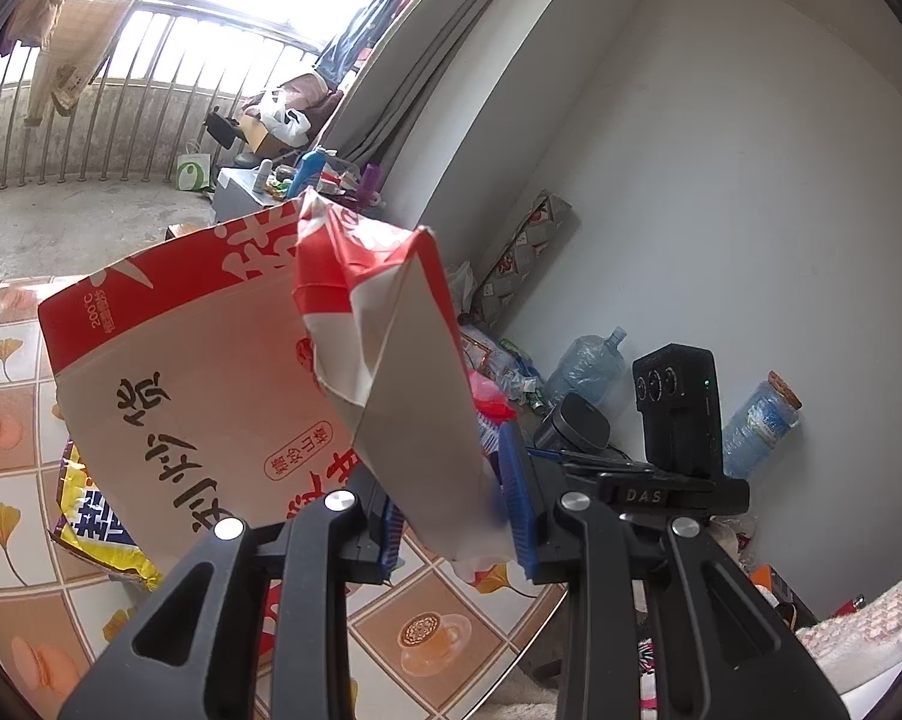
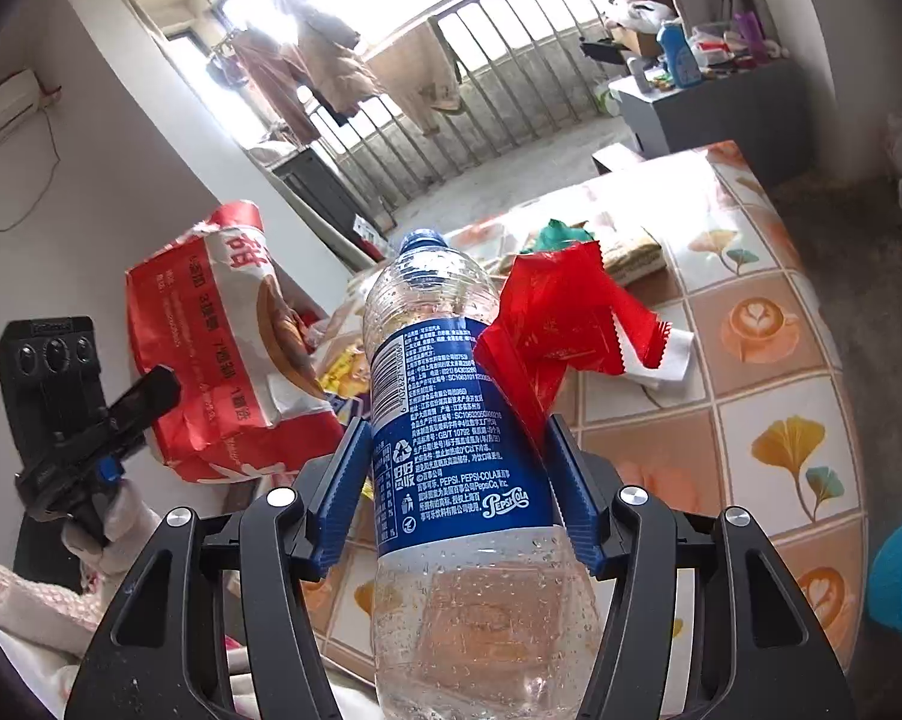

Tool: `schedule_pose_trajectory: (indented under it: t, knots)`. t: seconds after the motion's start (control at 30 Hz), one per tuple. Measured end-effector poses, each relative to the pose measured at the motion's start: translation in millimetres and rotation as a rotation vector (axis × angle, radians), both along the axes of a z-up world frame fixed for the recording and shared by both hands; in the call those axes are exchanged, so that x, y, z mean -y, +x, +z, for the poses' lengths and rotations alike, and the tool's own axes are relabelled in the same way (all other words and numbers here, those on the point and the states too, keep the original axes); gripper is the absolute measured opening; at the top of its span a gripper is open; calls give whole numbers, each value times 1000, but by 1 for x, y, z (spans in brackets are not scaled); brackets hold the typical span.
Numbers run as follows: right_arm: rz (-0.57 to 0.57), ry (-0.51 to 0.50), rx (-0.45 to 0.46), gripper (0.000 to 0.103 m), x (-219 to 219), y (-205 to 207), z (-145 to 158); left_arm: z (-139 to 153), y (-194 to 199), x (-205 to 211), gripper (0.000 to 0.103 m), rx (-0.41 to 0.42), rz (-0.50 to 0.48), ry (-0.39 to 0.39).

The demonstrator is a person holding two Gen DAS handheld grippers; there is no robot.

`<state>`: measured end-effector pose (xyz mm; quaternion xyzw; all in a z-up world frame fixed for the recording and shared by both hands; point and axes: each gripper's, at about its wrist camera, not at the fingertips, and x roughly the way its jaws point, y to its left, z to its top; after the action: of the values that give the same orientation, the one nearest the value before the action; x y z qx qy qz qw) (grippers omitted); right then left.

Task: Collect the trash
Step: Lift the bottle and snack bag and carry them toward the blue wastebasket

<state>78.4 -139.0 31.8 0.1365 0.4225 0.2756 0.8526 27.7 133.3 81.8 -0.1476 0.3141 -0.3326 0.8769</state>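
My left gripper (image 1: 457, 516) is shut on a red-and-white paper bag (image 1: 223, 372), gripped by a folded flap (image 1: 409, 396), and holds it above the patterned table (image 1: 439, 630). The same bag shows in the right wrist view (image 2: 223, 348), with the left gripper (image 2: 109, 432) at its lower left. My right gripper (image 2: 457, 480) is shut on an empty clear Pepsi bottle (image 2: 451, 432) with a blue label and cap. A red snack wrapper (image 2: 559, 324) is pinched against the bottle by the right finger (image 2: 571, 498).
A yellow-blue wrapper (image 1: 97, 528) lies on the table under the bag. A green wrapper (image 2: 556, 234), a woven pad (image 2: 634, 255) and white paper (image 2: 673, 360) lie on the tablecloth. Water jugs (image 1: 589, 366) and clutter stand by the wall. A blue bag (image 2: 901, 570) is at right.
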Motion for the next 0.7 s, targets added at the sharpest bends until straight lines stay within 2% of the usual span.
schedule_pose_trajectory:
  t: [0.07,0.13,0.27,0.3,0.33,0.4,0.57,0.7]
  knots:
    - [-10,-92,-3,55,-12,4,-16,-7,1,-1,28,-18,10,12]
    - [-11,-134,-34,55,-19,11,-34,-14,6,0,28,-42,14,16]
    - [-29,-115,-113,57,-15,26,-57,-30,13,2,28,-89,19,26]
    - [-30,-101,-125,60,-12,28,-58,-34,16,2,28,-101,20,28]
    - [-32,-94,-141,63,-10,30,-58,-38,17,3,28,-114,20,29]
    - [-40,-107,-159,73,-6,31,-57,-47,20,5,28,-143,16,28]
    - [-87,-146,-131,74,9,22,-39,-67,25,11,28,-196,2,33]
    - [-107,-122,-89,74,20,11,-20,-72,32,13,28,-210,-3,36]
